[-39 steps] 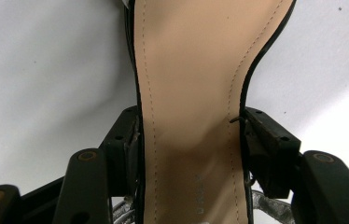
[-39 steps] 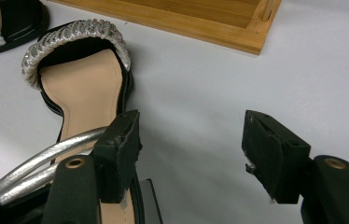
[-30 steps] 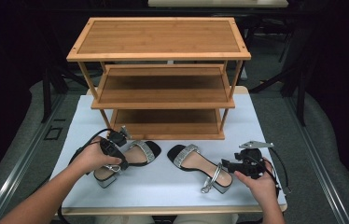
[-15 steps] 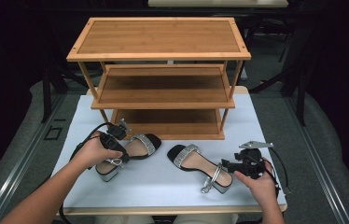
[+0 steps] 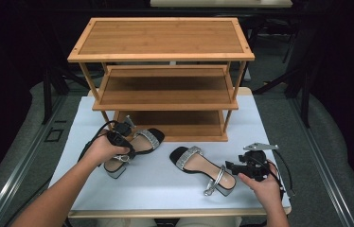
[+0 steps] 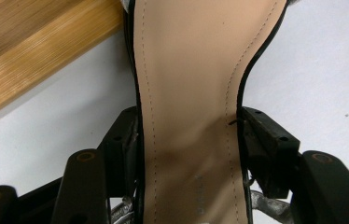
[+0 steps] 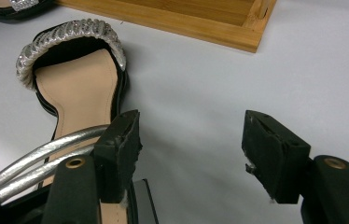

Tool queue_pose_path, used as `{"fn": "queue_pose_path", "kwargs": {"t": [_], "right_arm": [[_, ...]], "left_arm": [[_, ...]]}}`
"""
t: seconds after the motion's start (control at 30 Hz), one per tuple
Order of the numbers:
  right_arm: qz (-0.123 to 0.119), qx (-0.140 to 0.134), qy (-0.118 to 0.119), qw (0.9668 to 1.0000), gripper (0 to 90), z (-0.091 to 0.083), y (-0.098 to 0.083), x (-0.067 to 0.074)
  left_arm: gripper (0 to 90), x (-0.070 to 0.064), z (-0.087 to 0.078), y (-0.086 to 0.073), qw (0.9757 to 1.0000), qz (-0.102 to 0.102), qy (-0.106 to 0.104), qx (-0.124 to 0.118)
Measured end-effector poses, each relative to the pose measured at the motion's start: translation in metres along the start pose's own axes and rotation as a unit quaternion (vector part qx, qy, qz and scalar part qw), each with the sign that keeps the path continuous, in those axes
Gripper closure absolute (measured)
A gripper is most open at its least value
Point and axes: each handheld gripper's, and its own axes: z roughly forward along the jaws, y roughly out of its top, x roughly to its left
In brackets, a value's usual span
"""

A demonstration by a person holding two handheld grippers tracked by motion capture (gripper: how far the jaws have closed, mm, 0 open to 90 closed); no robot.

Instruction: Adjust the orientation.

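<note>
Two black sandals with glittery silver toe straps lie on the white table cover. My left gripper (image 5: 124, 150) is shut on the left sandal (image 5: 142, 142) at its narrow waist. In the left gripper view the jaws (image 6: 191, 123) press both edges of its tan insole (image 6: 186, 84), toe toward the shelf. The right sandal (image 5: 199, 163) lies toe toward the shelf. My right gripper (image 5: 231, 166) stands open beside its heel. In the right gripper view nothing sits between the jaws (image 7: 191, 135); the silver ankle strap (image 7: 37, 158) runs by the left jaw.
A three-level bamboo shoe rack (image 5: 165, 90) stands at the back of the white cover (image 5: 165, 194), its levels bare. Its bottom frame (image 7: 186, 23) lies just beyond both sandals. The table's front edge runs close under both forearms.
My left hand has slid the left sandal away from the person, toward the rack's bottom level. The right hand and right sandal have stayed put.
</note>
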Motion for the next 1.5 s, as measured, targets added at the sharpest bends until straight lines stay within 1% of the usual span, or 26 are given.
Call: {"fn": "queue_pose_path", "kwargs": {"t": [0.07, 0.1, 0.17, 0.2, 0.23, 0.3, 0.33, 0.37, 0.4, 0.47, 0.5, 0.57, 0.63, 0.7, 0.73, 0.77, 0.8, 0.83, 0.9, 0.93, 0.97, 1.07, 1.17, 1.27, 1.37, 1.5], "right_arm": [[0.0, 0.0, 0.001, 1.0, 36.9, 0.0, 0.0, 0.0], [-0.002, 0.001, 0.003, 1.0, 36.9, 0.001, 0.0, 0.0], [-0.002, 0.002, 0.002, 1.0, 36.9, 0.001, 0.0, 0.001], [-0.003, 0.003, 0.002, 1.0, 36.9, 0.001, 0.0, 0.001], [-0.003, 0.003, 0.002, 1.0, 36.9, 0.001, 0.0, 0.001], [-0.003, 0.004, 0.002, 1.0, 36.9, 0.002, 0.0, 0.001], [-0.004, 0.004, 0.001, 1.0, 36.9, 0.002, 0.0, 0.001], [-0.003, 0.004, 0.001, 1.0, 36.9, 0.002, 0.0, 0.001], [-0.002, 0.003, 0.001, 1.0, 36.9, 0.002, 0.0, 0.001], [-0.002, 0.003, 0.002, 1.0, 36.9, 0.002, 0.0, 0.001], [-0.002, 0.003, 0.002, 1.0, 36.9, 0.002, 0.0, 0.001], [-0.002, 0.002, 0.001, 1.0, 36.9, 0.001, 0.0, 0.001], [-0.002, 0.002, 0.001, 1.0, 36.9, 0.001, 0.0, 0.001], [-0.002, 0.003, 0.001, 1.0, 36.8, 0.001, 0.0, 0.001], [-0.002, 0.003, 0.001, 1.0, 36.9, 0.001, 0.0, 0.001], [-0.003, 0.003, 0.0, 1.0, 36.8, 0.001, 0.0, 0.001], [-0.003, 0.003, 0.0, 1.0, 36.8, 0.001, 0.0, 0.001], [-0.003, 0.002, 0.001, 1.0, 36.8, 0.001, 0.0, 0.001], [-0.003, 0.003, 0.0, 1.0, 36.9, 0.001, 0.0, 0.002], [-0.003, 0.003, 0.0, 1.0, 36.9, 0.001, 0.0, 0.002], [-0.003, 0.004, 0.0, 1.0, 36.9, 0.001, 0.0, 0.002], [-0.003, 0.001, -0.001, 1.0, 36.9, 0.001, 0.0, 0.002], [-0.004, 0.0, -0.001, 1.0, 36.9, 0.001, 0.0, 0.003], [-0.003, -0.001, -0.003, 1.0, 36.8, 0.001, 0.0, 0.003], [-0.004, 0.0, -0.002, 1.0, 36.9, 0.001, 0.0, 0.003], [-0.002, 0.001, -0.002, 1.0, 36.8, 0.002, 0.0, 0.002]], "left_arm": [[42.9, 0.001, 0.001, -0.001, 1.0, 0.005, 0.0, 0.001], [43.0, 0.003, 0.001, -0.001, 0.9999, -0.006, -0.01, -0.003], [43.0, 0.005, 0.0, -0.001, 0.9999, -0.009, -0.013, -0.005], [42.7, 0.007, -0.003, -0.002, 0.9995, -0.021, -0.023, -0.009], [42.6, 0.007, -0.003, -0.002, 0.9995, -0.021, -0.023, -0.009], [42.6, 0.009, -0.008, -0.002, 0.9991, -0.026, -0.025, -0.02], [42.7, 0.011, -0.017, -0.003, 0.9986, -0.025, -0.032, -0.035], [42.6, 0.011, -0.017, -0.003, 0.9986, -0.025, -0.032, -0.035], [42.7, 0.011, -0.027, -0.005, 0.998, -0.024, -0.034, -0.047], [43.0, 0.01, -0.037, -0.009, 0.9978, -0.016, -0.035, -0.054], [43.4, 0.01, -0.037, -0.009, 0.9978, -0.016, -0.035, -0.054], [44.1, 0.007, -0.047, -0.014, 0.9969, -0.01, -0.033, -0.07], [45.9, 0.005, -0.063, -0.025, 0.9957, 0.01, -0.031, -0.086], [47.6, 0.005, -0.069, -0.03, 0.995, 0.014, -0.03, -0.094], [47.6, 0.004, -0.076, -0.035, 0.9941, 0.018, -0.029, -0.103], [51.5, 0.003, -0.085, -0.044, 0.9933, 0.024, -0.028, -0.11], [52.7, 0.003, -0.085, -0.044, 0.9933, 0.024, -0.028, -0.11], [54.6, 0.004, -0.094, -0.054, 0.9925, 0.031, -0.024, -0.116], [58.3, 0.004, -0.098, -0.059, 0.9924, 0.033, -0.021, -0.117], [58.3, 0.004, -0.101, -0.064, 0.9922, 0.034, -0.019, -0.118], [62.0, 0.006, -0.106, -0.074, 0.9919, 0.038, -0.015, -0.12], [67.9, 0.008, -0.106, -0.088, 0.9923, 0.038, -0.011, -0.117], [72.1, 0.01, -0.102, -0.096, 0.9931, 0.038, -0.014, -0.11], [79.3, 0.014, -0.09, -0.107, 0.994, 0.033, -0.015, -0.104], [84.5, 0.015, -0.084, -0.11, 0.9941, 0.03, -0.021, -0.102], [88.7, 0.015, -0.067, -0.116, 0.995, 0.031, -0.028, -0.091]]}}
